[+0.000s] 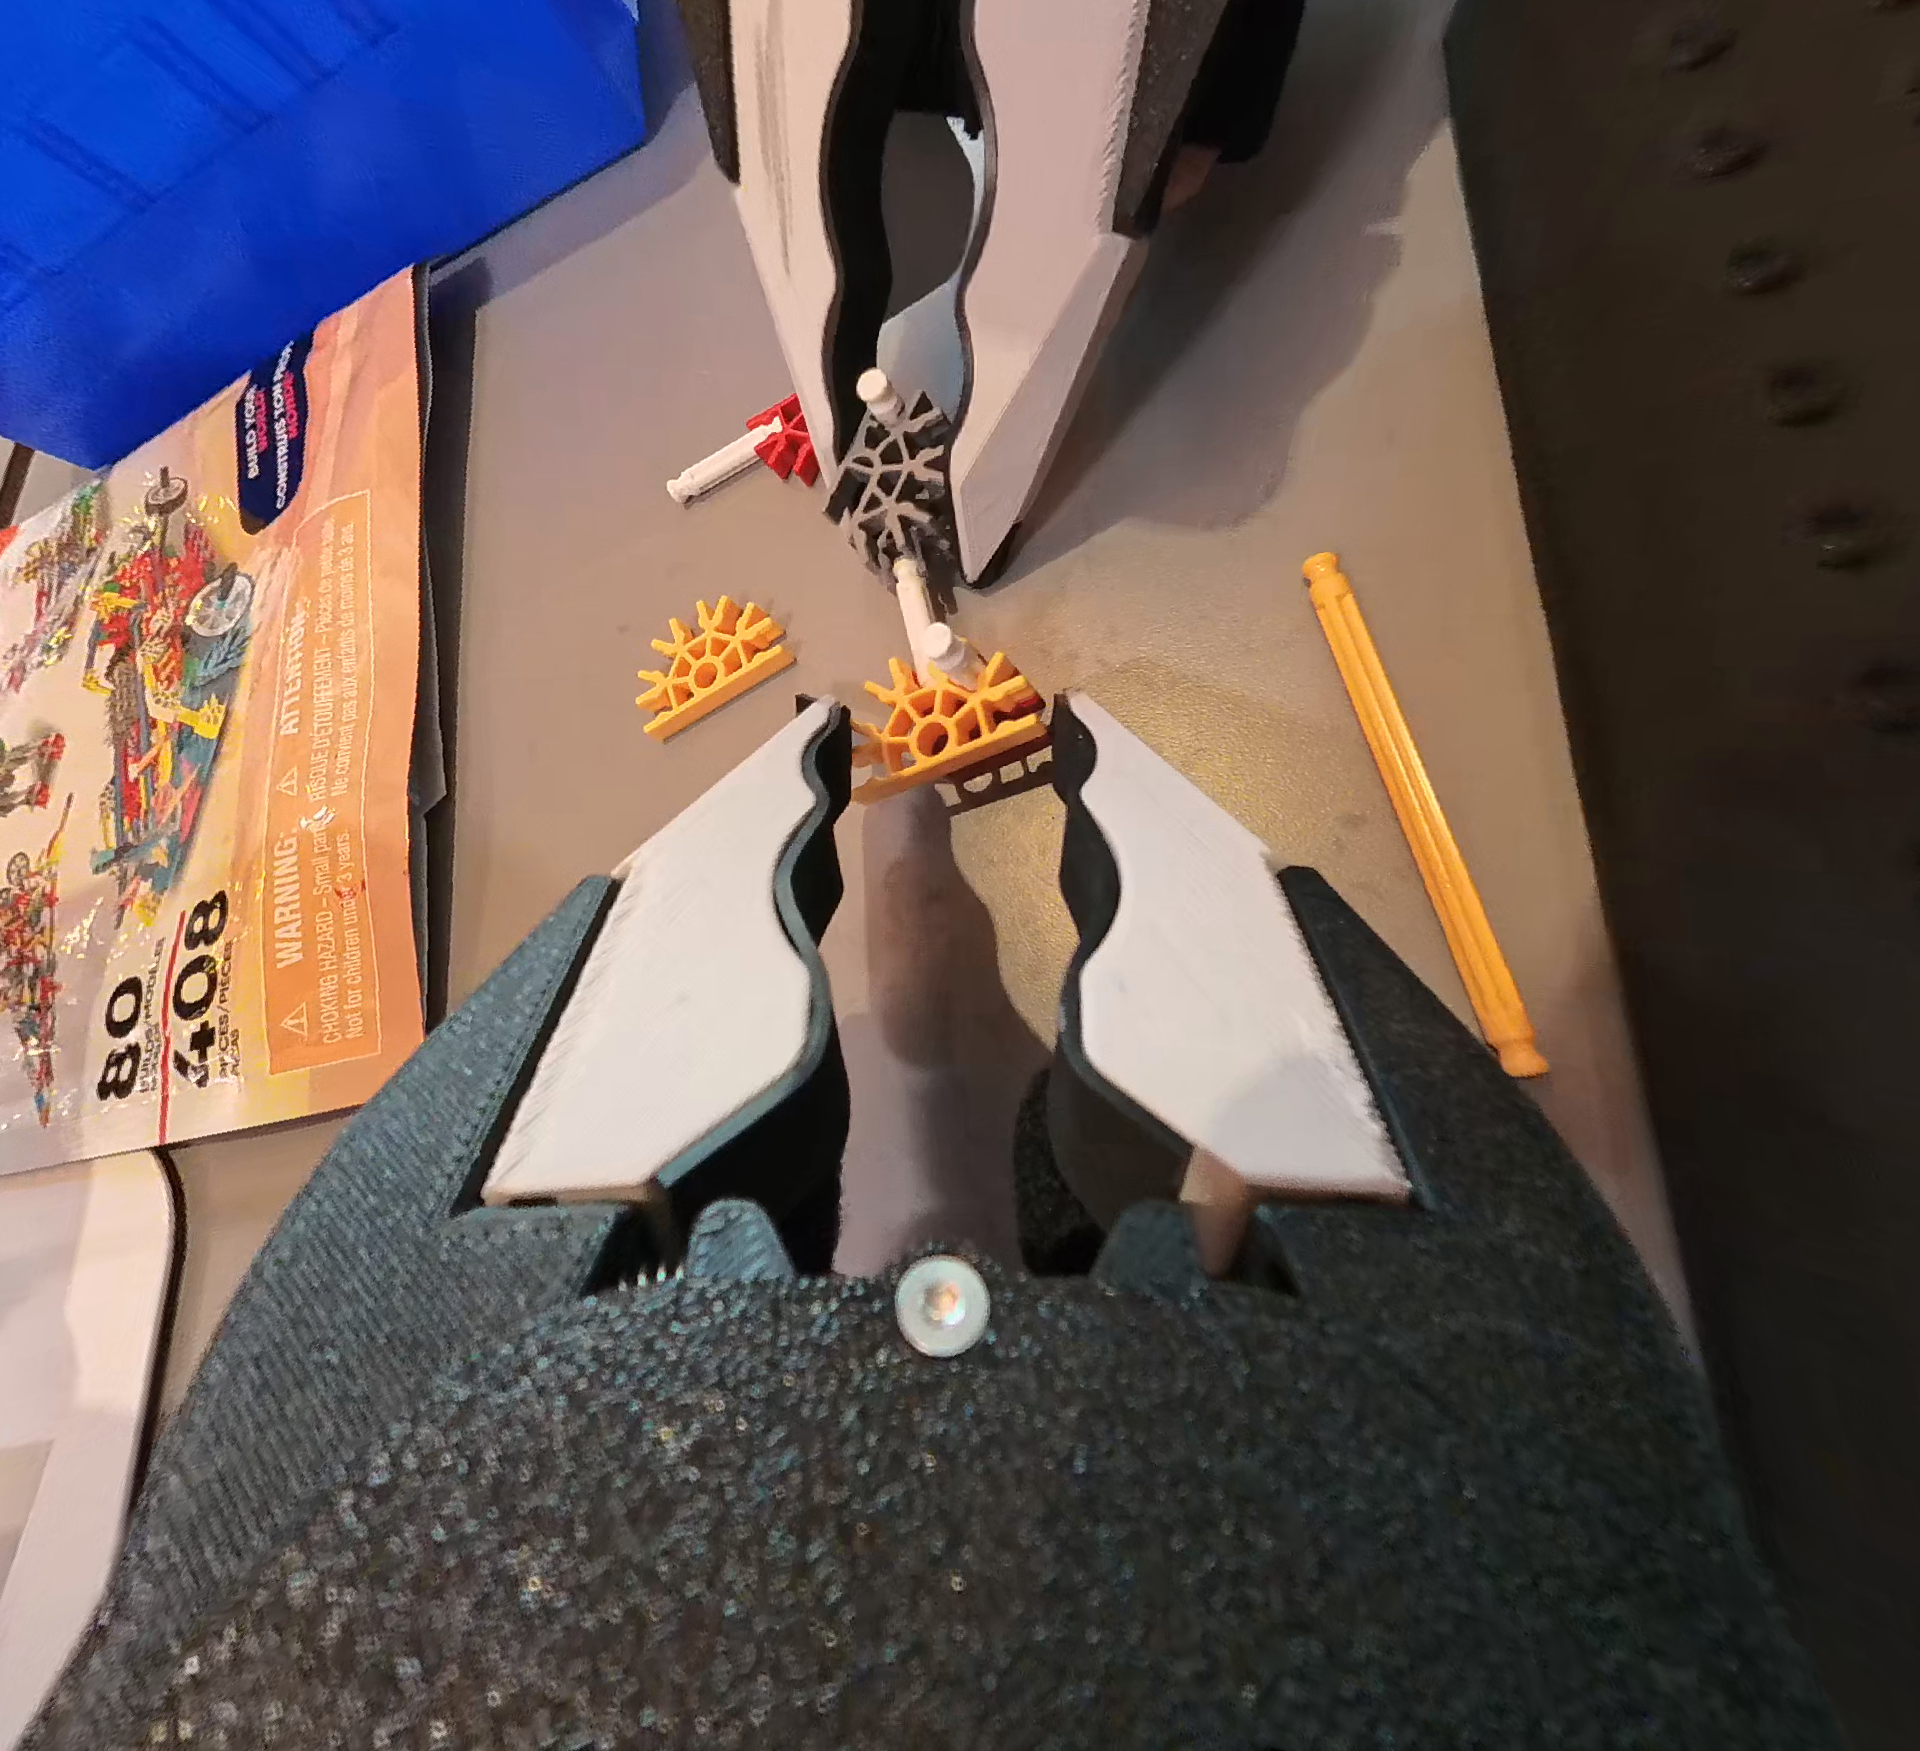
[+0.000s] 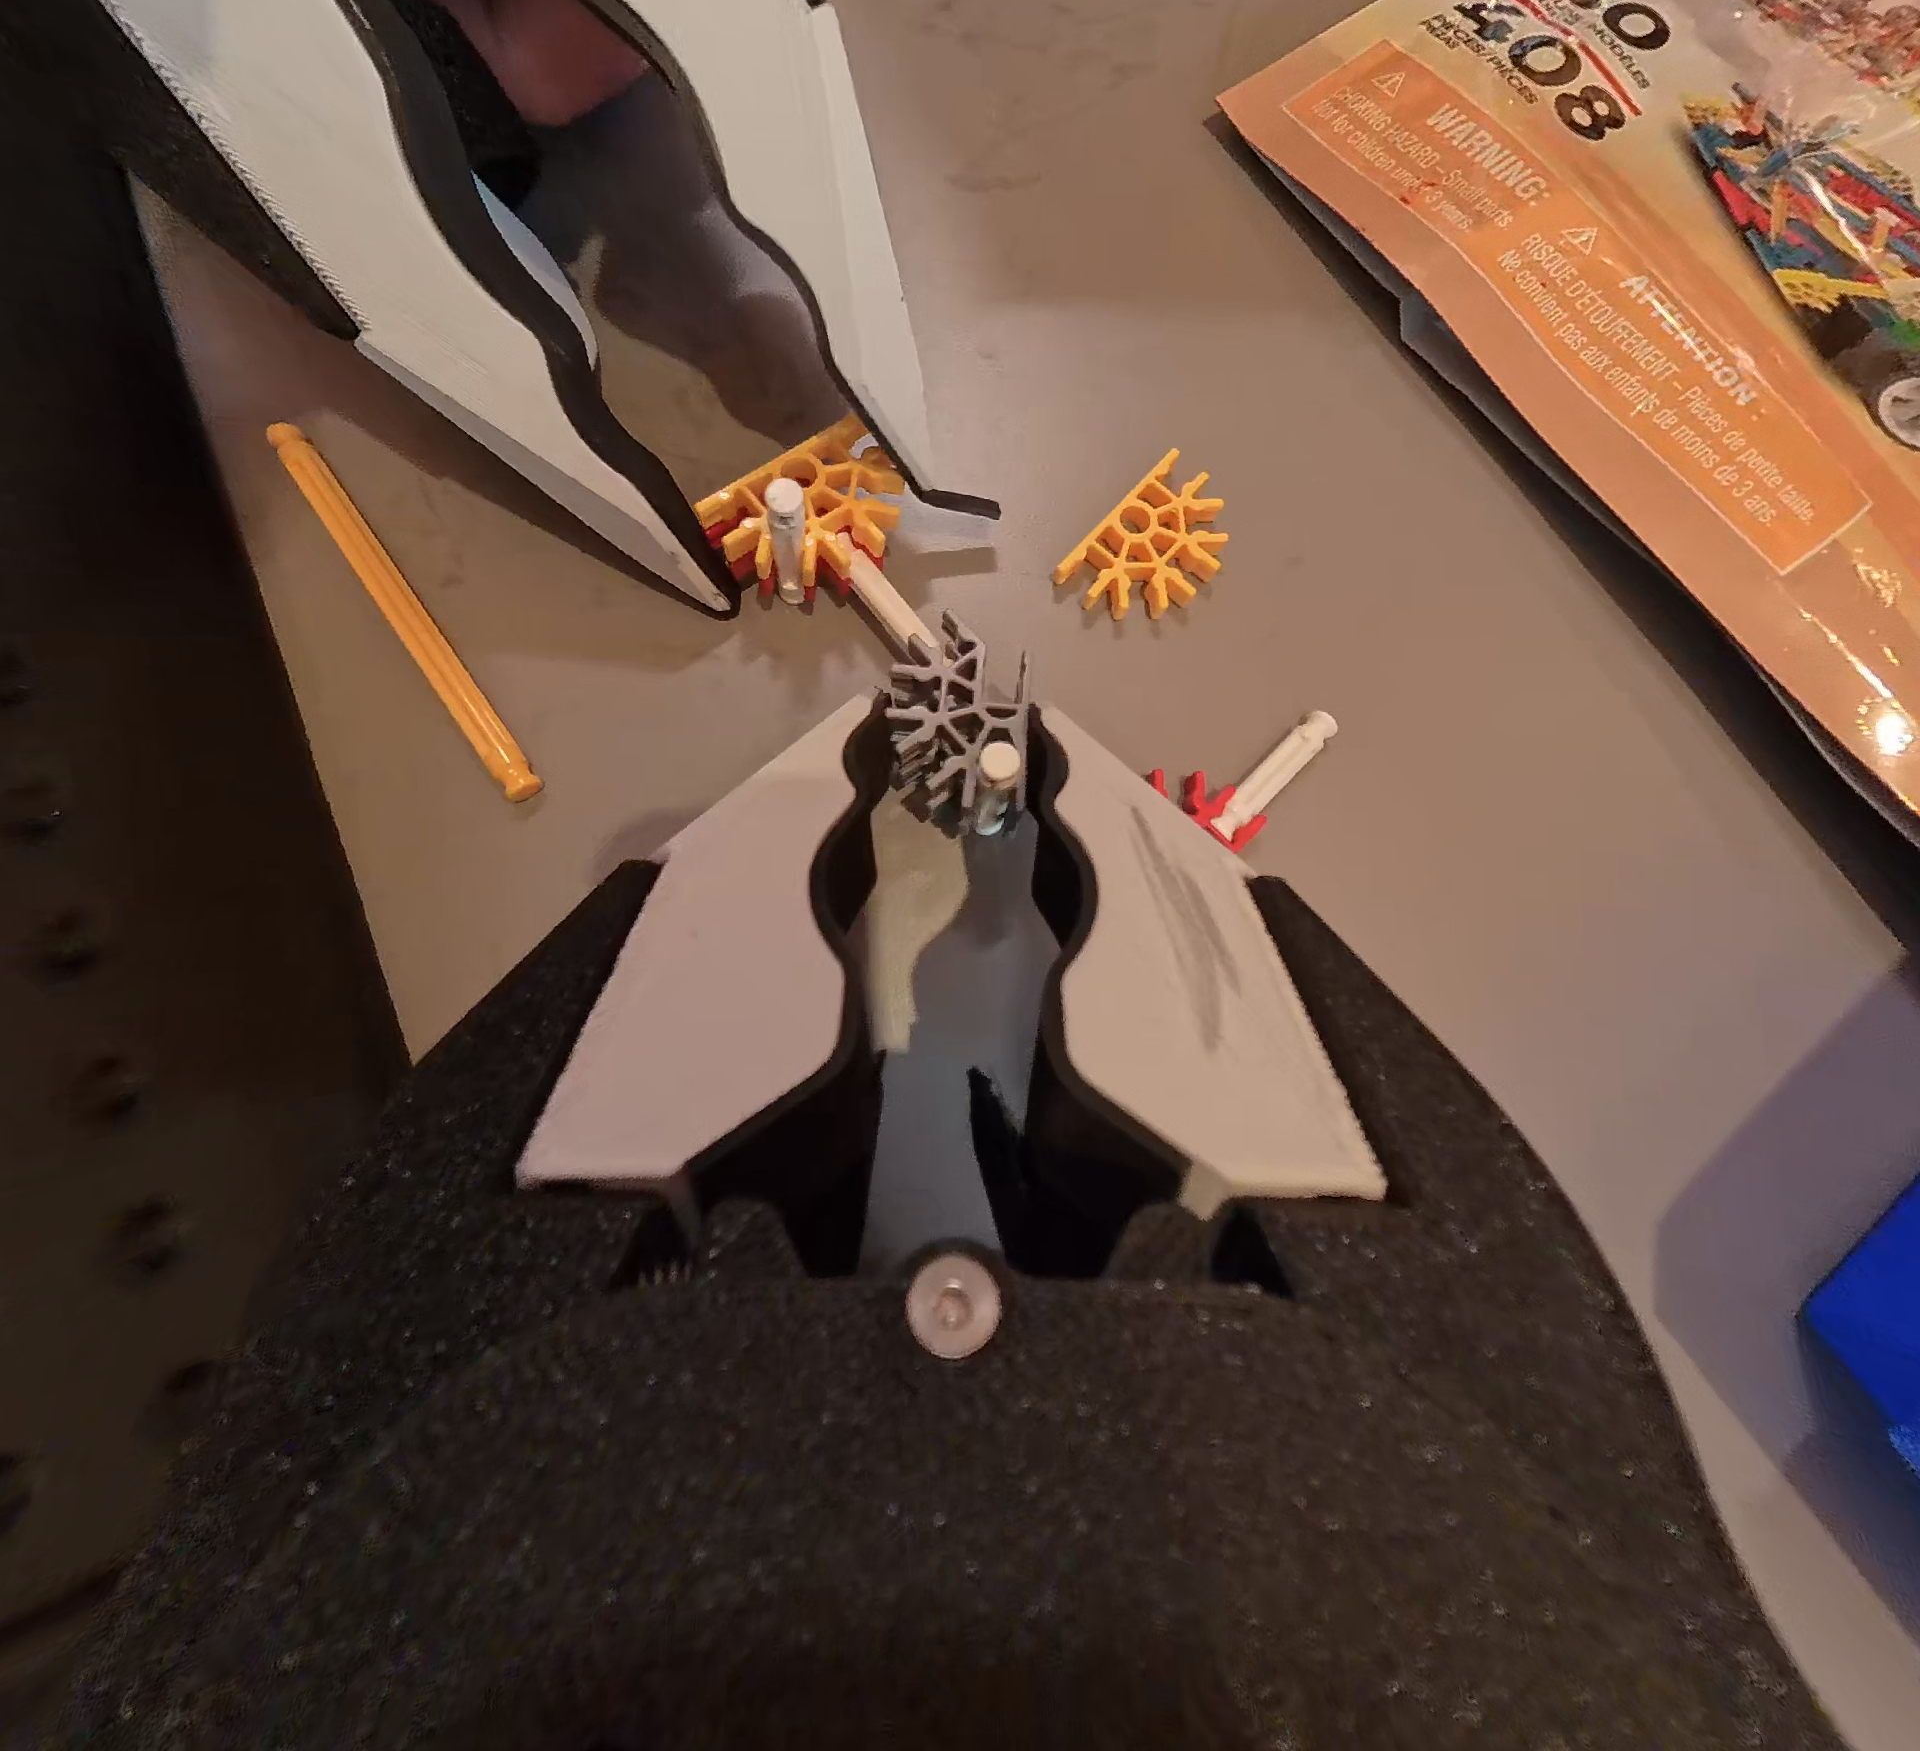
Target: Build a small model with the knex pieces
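Observation:
My left gripper [image 1: 945, 714] is closed around a yellow half-round connector [image 1: 935, 730] stacked on a red one, low over the grey table [image 1: 582, 475]. It also shows in the right wrist view [image 2: 826, 548]. My right gripper [image 2: 956, 714] is shut on a grey snowflake connector [image 2: 951, 714] and appears at the top of the left wrist view [image 1: 904, 517]. A short white rod [image 2: 883, 605] joins the grey connector to the yellow one. Another white rod [image 2: 784, 538] stands on the yellow connector, and one [image 2: 997, 776] sits in the grey connector.
A loose yellow connector [image 2: 1143, 538], a red connector with a white rod [image 2: 1278, 761] and a long yellow rod [image 2: 400, 605] lie on the table. A printed parts bag [image 2: 1610, 247] and a blue box [image 1: 291, 91] lie to one side. A dark studded object [image 1: 1714, 558] borders the other. Both grippers' tips are close together, under 4 cm apart.

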The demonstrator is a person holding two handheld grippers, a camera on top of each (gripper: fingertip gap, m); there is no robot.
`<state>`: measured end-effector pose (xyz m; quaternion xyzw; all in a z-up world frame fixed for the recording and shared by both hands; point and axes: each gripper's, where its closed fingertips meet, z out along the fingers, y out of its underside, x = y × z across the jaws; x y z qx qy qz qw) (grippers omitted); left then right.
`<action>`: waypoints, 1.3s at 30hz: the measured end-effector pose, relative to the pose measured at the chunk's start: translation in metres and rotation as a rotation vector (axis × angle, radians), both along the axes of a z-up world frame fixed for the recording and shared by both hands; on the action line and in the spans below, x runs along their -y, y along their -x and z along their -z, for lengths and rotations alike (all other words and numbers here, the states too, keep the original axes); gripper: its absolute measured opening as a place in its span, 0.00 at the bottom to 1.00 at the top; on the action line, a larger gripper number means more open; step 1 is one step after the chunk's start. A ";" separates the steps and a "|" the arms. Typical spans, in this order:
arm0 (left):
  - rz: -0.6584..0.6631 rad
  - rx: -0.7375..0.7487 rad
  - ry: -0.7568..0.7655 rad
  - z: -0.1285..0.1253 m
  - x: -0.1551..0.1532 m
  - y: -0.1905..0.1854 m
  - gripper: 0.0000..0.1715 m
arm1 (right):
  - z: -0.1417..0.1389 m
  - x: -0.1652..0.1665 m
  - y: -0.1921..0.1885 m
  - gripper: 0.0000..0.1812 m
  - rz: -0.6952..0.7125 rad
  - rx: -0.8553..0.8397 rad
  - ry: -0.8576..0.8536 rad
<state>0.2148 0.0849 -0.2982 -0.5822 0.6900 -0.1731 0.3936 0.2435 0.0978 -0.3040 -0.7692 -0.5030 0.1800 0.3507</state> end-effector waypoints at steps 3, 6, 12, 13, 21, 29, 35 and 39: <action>-0.002 0.002 -0.003 0.000 0.000 0.000 0.22 | 0.000 0.001 0.000 0.13 0.023 0.009 -0.020; 0.000 0.003 0.002 0.000 0.000 0.000 0.22 | 0.000 0.001 0.001 0.13 0.024 0.008 -0.020; 0.002 0.006 0.003 0.000 0.001 0.000 0.22 | 0.000 0.001 0.002 0.12 -0.022 -0.008 0.023; 0.003 0.006 0.006 0.000 0.001 0.000 0.22 | 0.000 0.001 0.002 0.12 -0.033 -0.010 0.027; 0.006 0.008 0.019 0.000 0.001 -0.001 0.21 | 0.000 0.001 0.003 0.12 -0.114 -0.017 0.053; 0.008 0.008 0.026 0.001 0.002 -0.001 0.21 | 0.000 0.001 0.004 0.12 -0.153 -0.013 0.055; 0.008 0.008 0.030 0.001 0.002 -0.002 0.21 | 0.000 0.001 0.006 0.12 -0.194 -0.010 0.064; 0.005 0.008 0.037 0.001 0.001 -0.001 0.22 | 0.000 0.001 0.005 0.13 -0.187 -0.022 0.070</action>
